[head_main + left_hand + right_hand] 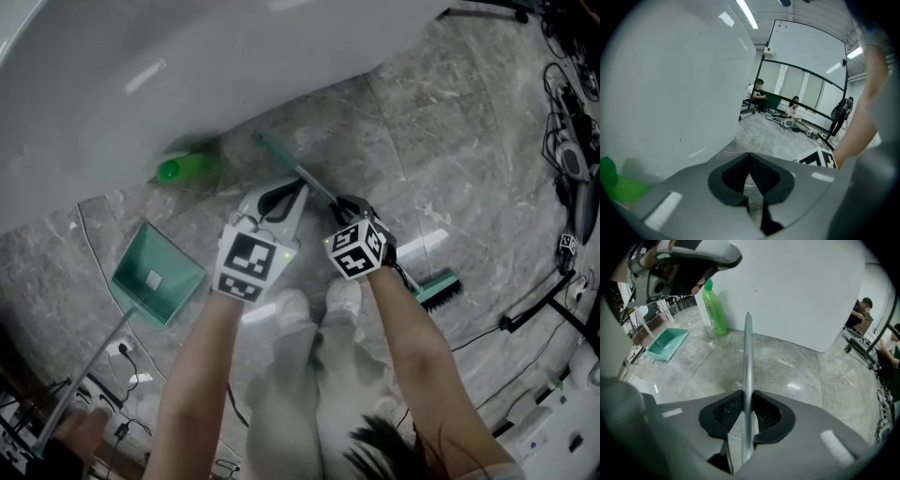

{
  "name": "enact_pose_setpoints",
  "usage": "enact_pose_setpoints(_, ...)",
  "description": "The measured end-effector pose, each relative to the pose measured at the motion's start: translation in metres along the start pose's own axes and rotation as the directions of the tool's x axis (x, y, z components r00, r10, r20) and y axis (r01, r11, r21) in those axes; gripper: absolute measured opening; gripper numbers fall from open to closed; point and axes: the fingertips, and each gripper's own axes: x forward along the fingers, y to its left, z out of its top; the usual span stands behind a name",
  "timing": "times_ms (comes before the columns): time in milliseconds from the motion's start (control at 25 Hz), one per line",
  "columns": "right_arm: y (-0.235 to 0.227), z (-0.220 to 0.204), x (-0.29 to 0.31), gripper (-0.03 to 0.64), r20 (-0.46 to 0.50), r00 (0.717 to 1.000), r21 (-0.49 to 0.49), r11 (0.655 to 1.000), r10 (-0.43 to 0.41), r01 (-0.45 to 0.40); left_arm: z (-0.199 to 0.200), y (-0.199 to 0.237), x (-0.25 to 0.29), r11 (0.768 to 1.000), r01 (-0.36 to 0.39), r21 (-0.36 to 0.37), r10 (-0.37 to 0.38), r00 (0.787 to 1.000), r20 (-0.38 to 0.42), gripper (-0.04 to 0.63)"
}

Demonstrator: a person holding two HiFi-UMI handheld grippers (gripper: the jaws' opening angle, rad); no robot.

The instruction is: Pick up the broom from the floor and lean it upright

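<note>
Both forearms point(199, 375) down over broom point(314, 183)

The left claw point(750, 158) fills the lower part of the view, its grey jaws drawn in so the dark pads point(729, 180) meet at their tips, with only a thin slit below them. A large white curved surface point(670, 84) rises at the left, with a blurred green thing point(618, 186) at its foot. To the right are a marker cube point(818, 159) and a bare forearm point(867, 112). Far across the grey floor point(764, 138), people point(793, 108) sit.
</note>
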Motion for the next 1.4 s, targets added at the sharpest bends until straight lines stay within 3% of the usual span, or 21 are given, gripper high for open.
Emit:
enact_pose_setpoints(280,-0.009,0.022,-0.057,0.081,0.096,0.995,0.014,1.0,-0.026,0.025,0.031,-0.005,-0.024,0.998,-0.037,-0.046,0.039,0.998,0.045,0.0)
enact_pose_setpoints(520,-0.028,0.046,-0.104,0.081,0.195,0.978,0.027,0.997,-0.07,0.066,0.066,-0.026,-0.037,1.0,-0.019,-0.017,0.02,0.998,0.063,0.0)
enact_pose_setpoints(800,-0.031,0.072,-0.151,0.081,0.28,0.957,0.025,0.997,-0.081,0.077,0.098,-0.039,-0.06,0.999,-0.029,-0.04,0.032,0.997,0.07,0.0)
enact_pose_setpoints(1200,-0.036,0.143,-0.201,0.078,0.429,0.899,0.04,0.996,-0.089,0.079,0.146,-0.04,-0.086,0.998,-0.065,-0.026,0.067,0.993,0.101,0.0)
enact_pose_setpoints(1400,-0.043,0.187,-0.223,0.077,0.486,0.868,0.058,0.994,-0.105,0.088,0.171,-0.03,-0.1,0.991,-0.131,-0.028,0.134,0.982,0.134,0.0)
